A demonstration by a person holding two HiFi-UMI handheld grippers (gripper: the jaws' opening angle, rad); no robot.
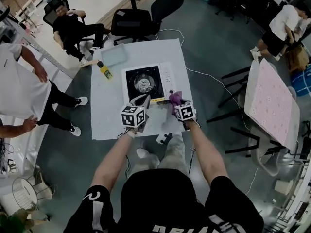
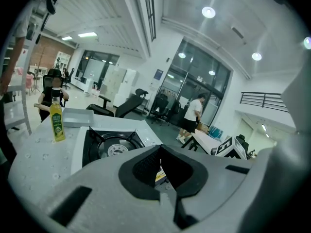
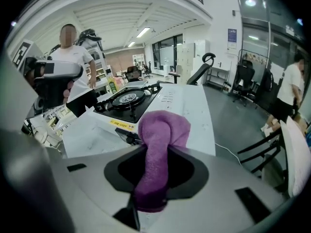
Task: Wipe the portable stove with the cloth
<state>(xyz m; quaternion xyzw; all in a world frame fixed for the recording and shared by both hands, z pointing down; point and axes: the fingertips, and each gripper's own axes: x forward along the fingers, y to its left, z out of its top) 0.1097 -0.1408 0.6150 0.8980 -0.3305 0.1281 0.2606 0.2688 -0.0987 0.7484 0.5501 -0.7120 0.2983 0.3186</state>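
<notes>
The portable stove (image 1: 146, 83) is white with a black burner top and sits mid-table on the white table (image 1: 107, 115). My right gripper (image 1: 176, 102) hovers by the stove's front right corner, shut on a purple cloth (image 1: 175, 98). In the right gripper view the cloth (image 3: 163, 127) hangs bunched between the jaws of the right gripper (image 3: 158, 152), with the stove (image 3: 129, 98) just beyond it. My left gripper (image 1: 141, 100) is over the stove's front edge with its jaws together and nothing in them. In the left gripper view, the stove (image 2: 109, 144) lies ahead of the left gripper (image 2: 159, 152).
A yellow bottle (image 1: 104, 71) stands left of the stove, and a clear tray (image 1: 114, 56) lies behind it. Office chairs (image 1: 131, 21) stand past the table's far edge. People sit and stand at the left. A pink-topped table (image 1: 272, 101) is at the right.
</notes>
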